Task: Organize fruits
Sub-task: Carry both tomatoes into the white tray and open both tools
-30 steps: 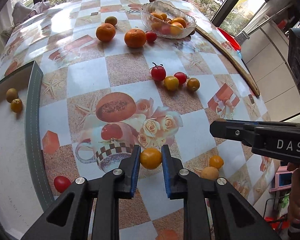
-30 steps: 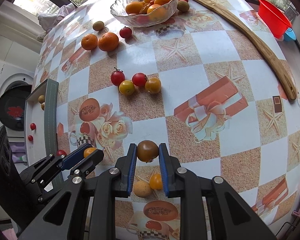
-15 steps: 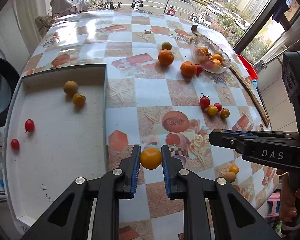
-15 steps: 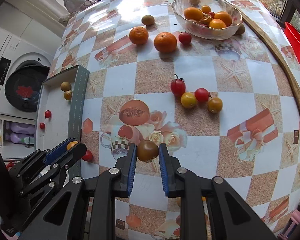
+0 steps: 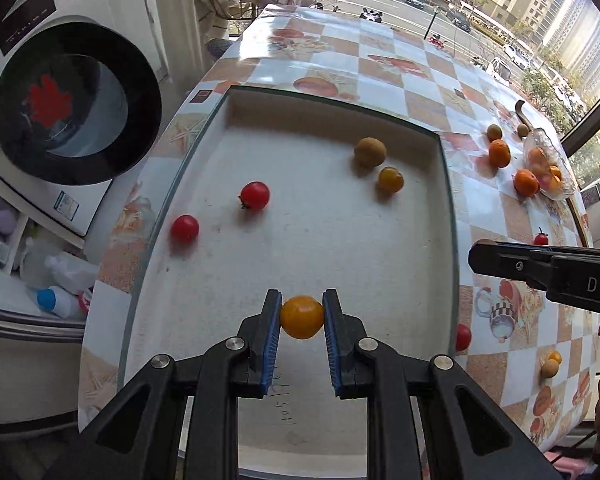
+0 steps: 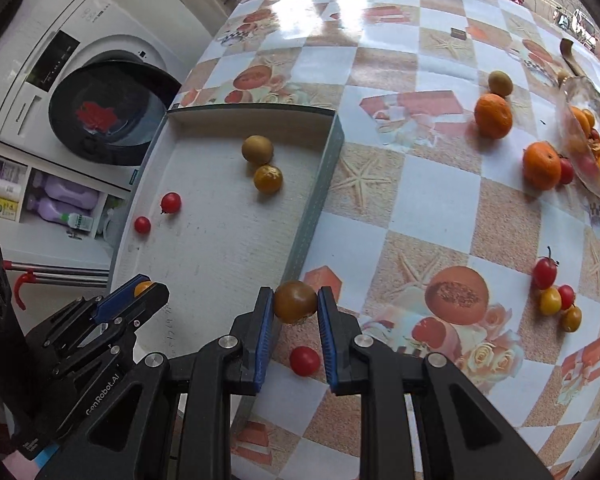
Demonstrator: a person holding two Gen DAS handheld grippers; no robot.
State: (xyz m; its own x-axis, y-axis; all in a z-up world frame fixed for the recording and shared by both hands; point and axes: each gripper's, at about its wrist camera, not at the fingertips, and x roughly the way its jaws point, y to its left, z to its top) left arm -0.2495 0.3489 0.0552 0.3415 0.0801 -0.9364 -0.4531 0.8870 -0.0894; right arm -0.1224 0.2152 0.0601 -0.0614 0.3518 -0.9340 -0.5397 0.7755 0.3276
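Two tomatoes are held aloft: a yellow tomato (image 5: 302, 317) pinched in the left gripper (image 5: 301, 318) over the white tray (image 5: 447, 216), and a brownish tomato (image 6: 295, 301) pinched in the right gripper (image 6: 292, 308) just above the tray's edge. Four fruits already lie inside the tray. A red cherry tomato (image 6: 304, 361) sits on the tablecloth (image 6: 420, 200) just outside it.

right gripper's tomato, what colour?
Brownish-olive tomato, clamped in the right gripper; right wrist view shows it best.

Both wrist views look down, sharing tray (image 5: 446, 200).
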